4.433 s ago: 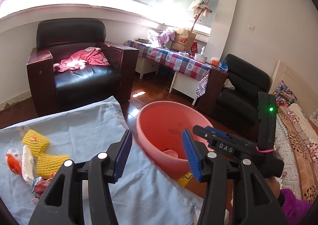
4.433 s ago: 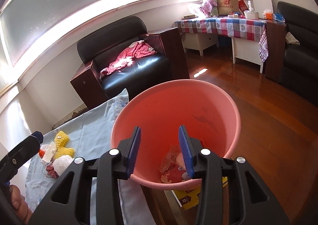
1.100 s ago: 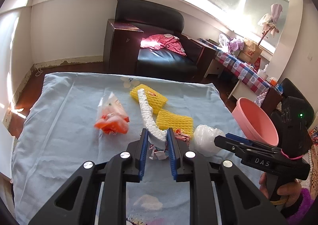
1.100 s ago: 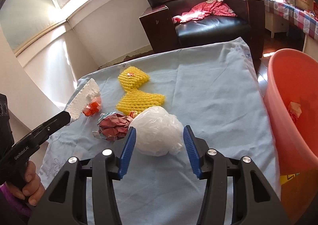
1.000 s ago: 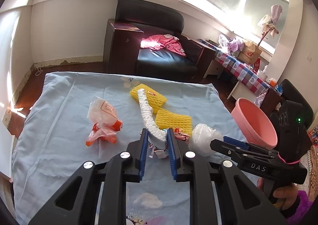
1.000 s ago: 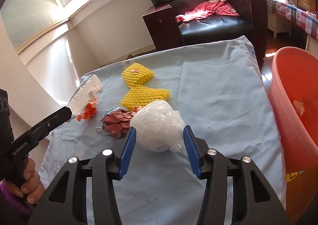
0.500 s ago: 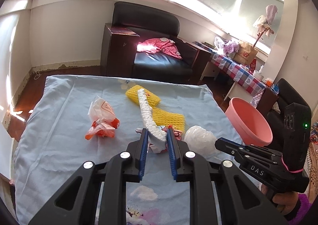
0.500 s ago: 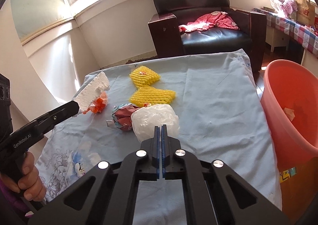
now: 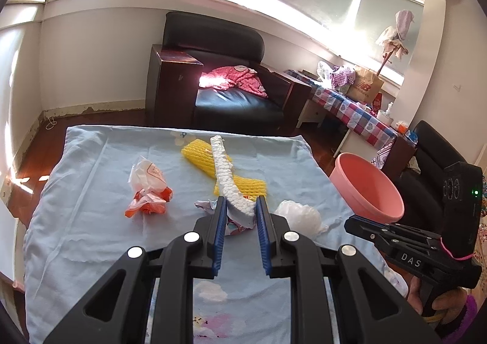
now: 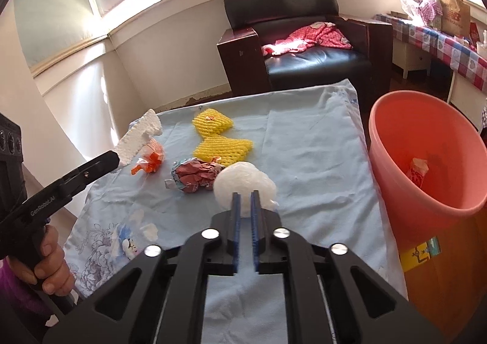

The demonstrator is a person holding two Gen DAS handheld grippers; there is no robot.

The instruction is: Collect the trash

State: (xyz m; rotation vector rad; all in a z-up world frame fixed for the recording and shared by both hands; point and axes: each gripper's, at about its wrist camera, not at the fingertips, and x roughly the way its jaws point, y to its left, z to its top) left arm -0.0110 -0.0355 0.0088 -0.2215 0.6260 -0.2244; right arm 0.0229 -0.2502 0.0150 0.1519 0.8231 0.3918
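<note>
**Fig.: trash collection, pick-up stage, both wrist views.**

A black armchair (image 9: 237,100) is seen at the far side, by the wall. The near and mid field is taken up by the tabletop (image 9: 91,237), covered w/ a pale blue cloth. A pink bucket (image 10: 395,143) is set off the tabletop's right edge, lower than the cloth. One crumpled scrap (image 10: 418,170) is already seen inside it.

The left claw (image 9: 240,207) is closed on the near end of a white foam strip (image 9: 225,173). The strip is held clear of the cloth and angled up and away.

The right claw (image 10: 245,201) is nearly closed. Its jaws have just been eased apart a little, w/ a fold of the white plastic bag (image 10: 243,182) between the pads. The bag appears to be pinched at its near edge only.

Left on the cloth:
- Two yellow foam nets (image 10: 222,143) are at centre.
- A crumpled red wrapper (image 10: 197,176) is just left of the white bag.
- An orange-and-white bag (image 9: 149,192) is further left.

**Step in hand (est.):** two items are gripped and the lift has begun; neither has been carried to the bucket yet. About half the visible litter is left.

**Next move (est.):** both loads are to be carried right, over the rim, and released. The thin grip on the bag film calls for a smooth carry, or the bag may slip out.
</note>
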